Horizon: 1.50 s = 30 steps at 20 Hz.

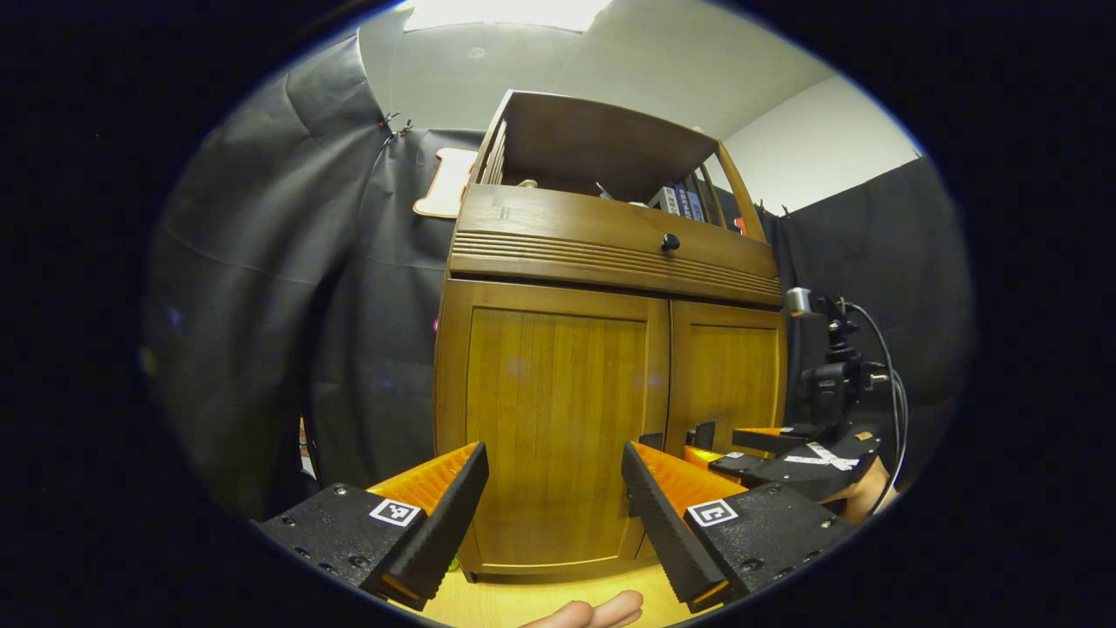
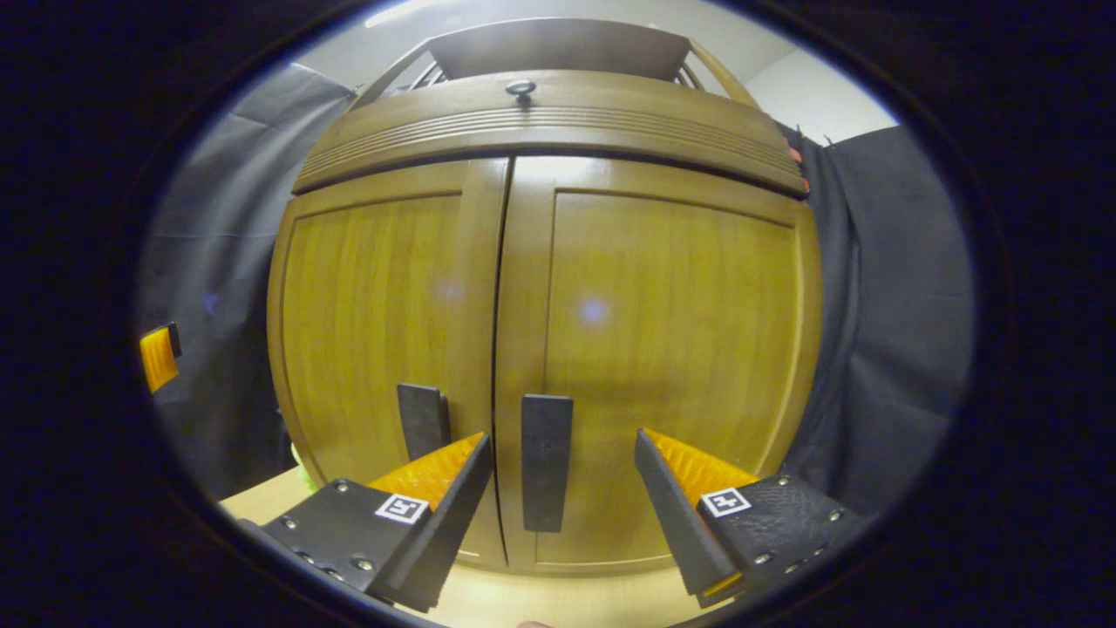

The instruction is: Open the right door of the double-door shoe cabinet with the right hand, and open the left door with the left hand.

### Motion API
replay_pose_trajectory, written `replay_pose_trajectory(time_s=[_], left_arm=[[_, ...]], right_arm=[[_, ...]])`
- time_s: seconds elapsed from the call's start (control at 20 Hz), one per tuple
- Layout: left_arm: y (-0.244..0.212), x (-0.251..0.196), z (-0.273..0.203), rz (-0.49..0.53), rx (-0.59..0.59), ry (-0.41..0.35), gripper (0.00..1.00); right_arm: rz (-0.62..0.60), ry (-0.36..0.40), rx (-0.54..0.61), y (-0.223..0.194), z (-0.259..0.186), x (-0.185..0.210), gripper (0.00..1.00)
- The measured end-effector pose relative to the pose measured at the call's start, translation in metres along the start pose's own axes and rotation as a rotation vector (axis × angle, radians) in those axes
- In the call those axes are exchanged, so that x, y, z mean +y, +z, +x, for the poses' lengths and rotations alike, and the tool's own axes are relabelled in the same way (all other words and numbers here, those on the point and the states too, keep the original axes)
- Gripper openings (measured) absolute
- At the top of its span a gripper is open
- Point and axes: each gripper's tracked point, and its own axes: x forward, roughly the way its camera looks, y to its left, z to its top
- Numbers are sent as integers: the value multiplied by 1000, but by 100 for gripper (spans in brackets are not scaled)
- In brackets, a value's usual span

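Observation:
The wooden shoe cabinet stands in front of me with both doors closed. In the left gripper view the left door faces my open left gripper, which hangs a short way off it with nothing between its fingers. Further right, my right gripper reaches toward the dark handles. In the right gripper view the right door is very close. Its upright dark handle lies between the fingers of the open right gripper; I cannot tell whether they touch it. The left door's handle stands just left of the seam.
Above the doors runs a drawer with a small dark knob, and above that an open shelf holding books. A camera on a stand with cables sits right of the cabinet. The cabinet rests on a light wooden floor. Fingers of a hand show at the bottom.

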Motion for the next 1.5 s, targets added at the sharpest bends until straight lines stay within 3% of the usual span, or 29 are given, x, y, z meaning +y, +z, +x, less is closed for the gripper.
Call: replay_pose_trajectory(time_s=[0.05,0.2,0.35,0.4,0.85,0.9,1.2,1.25,1.3,1.5], left_arm=[[-1,1,0,-1,2,1,92],[-3,3,4,-4,8,0,95],[-8,8,9,-11,26,15,95],[-9,9,11,-12,30,19,92],[-11,4,10,-15,34,4,92],[-11,5,10,-15,35,5,95],[-12,3,11,-16,41,2,95],[-13,2,11,-16,40,1,92],[-14,1,10,-14,43,1,95],[-13,-4,9,-1,38,-6,95]], right_arm=[[8,-1,12,-3,7,1,93],[83,15,85,-19,22,5,58],[84,43,81,-13,15,2,23],[78,57,86,-14,15,4,23],[86,133,61,-5,1,1,19],[87,138,60,-4,-1,1,22],[84,133,57,4,-13,-1,22],[88,136,54,5,-14,-2,22],[93,137,51,5,-15,-2,19],[88,136,47,7,-17,-4,22]])
